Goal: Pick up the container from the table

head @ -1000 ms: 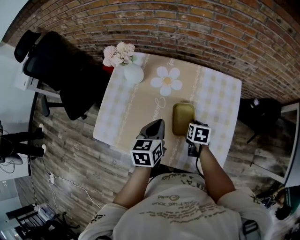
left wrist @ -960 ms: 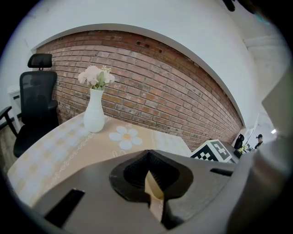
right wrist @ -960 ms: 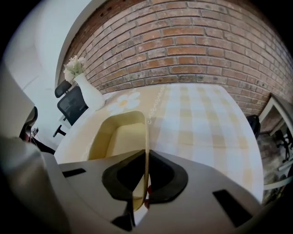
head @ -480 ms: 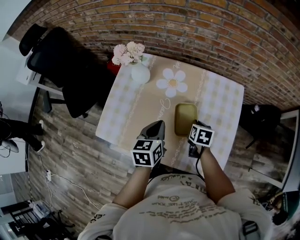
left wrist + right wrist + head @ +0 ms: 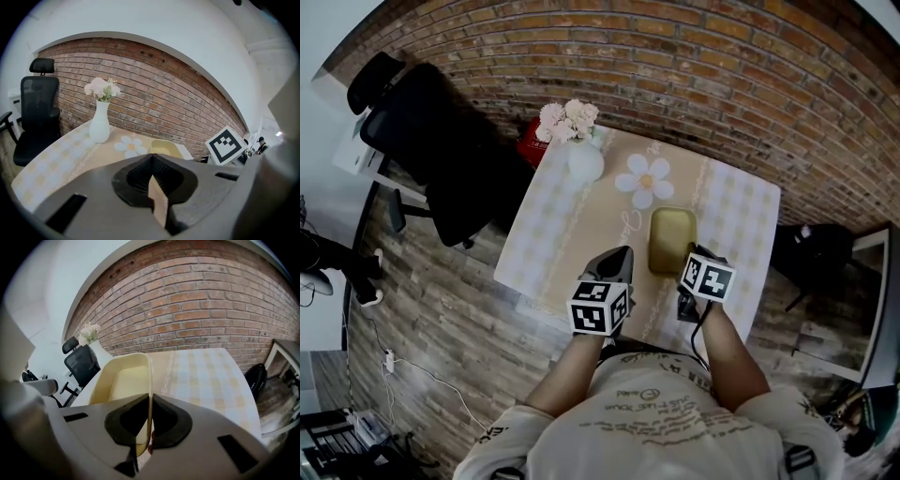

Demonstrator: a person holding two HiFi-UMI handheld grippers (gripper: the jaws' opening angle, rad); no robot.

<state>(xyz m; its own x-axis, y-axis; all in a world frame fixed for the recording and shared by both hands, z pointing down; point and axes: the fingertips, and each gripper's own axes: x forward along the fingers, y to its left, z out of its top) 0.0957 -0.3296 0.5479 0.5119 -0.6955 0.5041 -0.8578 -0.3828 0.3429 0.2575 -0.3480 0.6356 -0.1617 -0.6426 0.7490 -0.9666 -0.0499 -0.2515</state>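
Left gripper (image 5: 153, 159) jaws meet at their tips (table (image 5: 51, 159) beyond), facing a white vase (image 5: 99, 124) and yellow container (image 5: 166, 147).

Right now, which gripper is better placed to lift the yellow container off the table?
Right. The right gripper has just been closing its jaws on the container wall, so it is ready to lift. The left gripper is shut and empty, beside it.

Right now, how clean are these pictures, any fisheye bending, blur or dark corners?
Head view: strong fisheye, the red brick wall bows into an arc, light even. Left gripper view: black corners all round, near jaws soft. Right gripper view: same bowing and dark rim; the pale yellow plastic container reads clearly, no glare.
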